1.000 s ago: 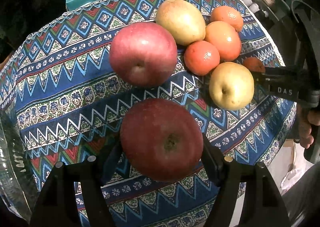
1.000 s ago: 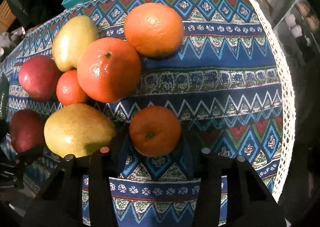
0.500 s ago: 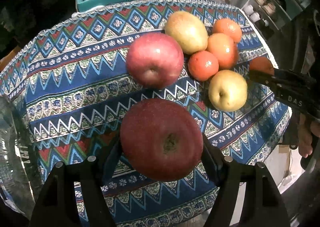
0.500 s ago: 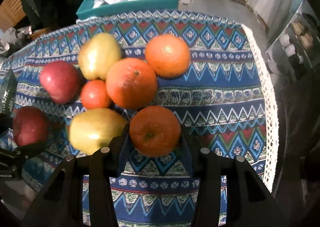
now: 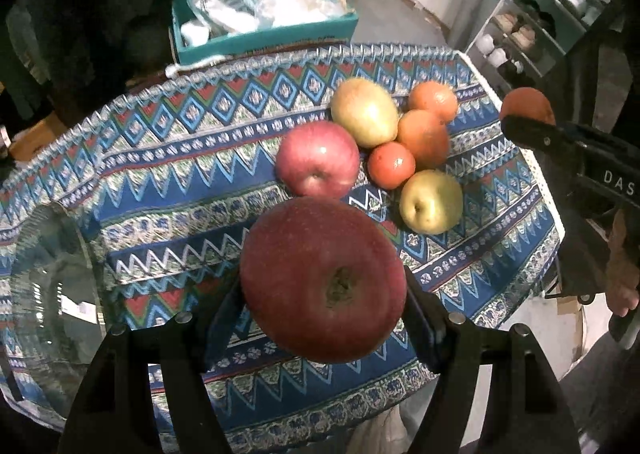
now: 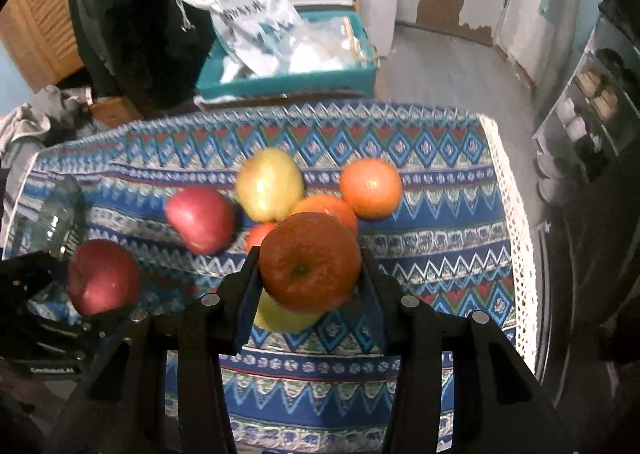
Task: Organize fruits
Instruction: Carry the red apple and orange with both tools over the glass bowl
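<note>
My left gripper (image 5: 324, 294) is shut on a dark red apple (image 5: 322, 280) and holds it well above the patterned cloth (image 5: 180, 182). My right gripper (image 6: 310, 266) is shut on an orange (image 6: 310, 262), also lifted; it shows at the right of the left wrist view (image 5: 526, 104). On the cloth lie a red apple (image 5: 318, 160), two yellow pears (image 5: 364, 112) (image 5: 431, 201), and three oranges (image 5: 434, 99) (image 5: 424, 138) (image 5: 391, 170) bunched together. The held apple (image 6: 103, 277) shows at the left of the right wrist view.
A clear glass bowl (image 5: 44, 286) stands at the left end of the table. A teal box (image 5: 264, 36) with plastic bags sits beyond the far edge. A shelf unit (image 5: 536, 26) stands at the far right. The cloth's lace edge (image 6: 516, 254) marks the right table edge.
Both grippers have risen with their fruit: the apple and the orange have lifted off the cloth, and the table looks smaller and farther below.
</note>
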A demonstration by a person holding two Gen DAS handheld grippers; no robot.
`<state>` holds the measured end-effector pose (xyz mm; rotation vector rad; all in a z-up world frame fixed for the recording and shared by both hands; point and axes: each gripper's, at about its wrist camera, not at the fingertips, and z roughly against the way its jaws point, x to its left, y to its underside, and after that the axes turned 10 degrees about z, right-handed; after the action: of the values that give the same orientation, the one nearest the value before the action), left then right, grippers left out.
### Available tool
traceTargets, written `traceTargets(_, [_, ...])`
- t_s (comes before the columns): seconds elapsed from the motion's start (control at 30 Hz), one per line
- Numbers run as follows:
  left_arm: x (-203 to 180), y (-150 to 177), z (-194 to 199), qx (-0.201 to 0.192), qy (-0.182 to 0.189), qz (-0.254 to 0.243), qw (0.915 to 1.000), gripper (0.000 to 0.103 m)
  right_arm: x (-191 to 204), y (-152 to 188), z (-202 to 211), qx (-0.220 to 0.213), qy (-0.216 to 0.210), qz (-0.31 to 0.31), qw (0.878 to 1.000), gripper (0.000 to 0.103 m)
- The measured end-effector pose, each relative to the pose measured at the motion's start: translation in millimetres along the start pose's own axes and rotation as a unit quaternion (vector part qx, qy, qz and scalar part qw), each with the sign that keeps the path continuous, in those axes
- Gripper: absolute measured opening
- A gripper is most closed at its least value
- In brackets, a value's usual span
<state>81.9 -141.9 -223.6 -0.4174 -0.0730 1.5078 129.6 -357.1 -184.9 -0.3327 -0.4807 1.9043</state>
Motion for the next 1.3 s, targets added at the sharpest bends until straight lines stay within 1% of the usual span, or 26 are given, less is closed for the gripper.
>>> traceTargets(0.03, [-6, -1, 0, -0.004, -0.001, -0.001, 1.0000, 0.075, 3, -1, 5, -0.006, 0.003, 0.004, 1.000, 0.045])
traceTargets(0.17, [-2, -4, 21, -0.026, 0.000, -0.004, 0.9997, 0.075, 15, -11, 26, -0.033, 0.004, 0.014, 0.999, 0.045])
traceTargets(0.43, [3, -3, 60, -0.063, 0.005, -0.009, 0.9979, 0.075, 41, -26, 51, -0.065, -0.012, 0.030, 0.997, 0.045])
traceTargets(0.67, [18, -4, 86, -0.074, 0.019, 0.006, 0.9971, 0.075, 67, -39, 67, -0.087, -0.029, 0.049, 0.995, 0.045])
traceTargets(0.73, [22, -5, 93, -0.080, 0.015, 0.008, 0.9967, 0.075, 75, -44, 71, -0.094, -0.032, 0.055, 0.993, 0.046])
traceTargets(0.9, [38, -5, 103, -0.092, 0.008, 0.017, 0.9956, 0.075, 96, -55, 78, -0.103, -0.043, 0.068, 0.991, 0.046])
traceTargets(1.03, [58, -5, 109, -0.097, 0.002, 0.032, 0.9948, 0.075, 115, -64, 79, -0.108, -0.052, 0.080, 0.990, 0.046])
traceTargets(1.2, [81, -1, 113, -0.108, -0.019, 0.042, 0.9931, 0.075, 135, -73, 73, -0.103, -0.064, 0.089, 0.989, 0.046])
traceTargets(1.3, [98, 0, 114, -0.105, -0.019, 0.061, 0.9925, 0.075, 149, -80, 69, -0.099, -0.072, 0.098, 0.988, 0.046])
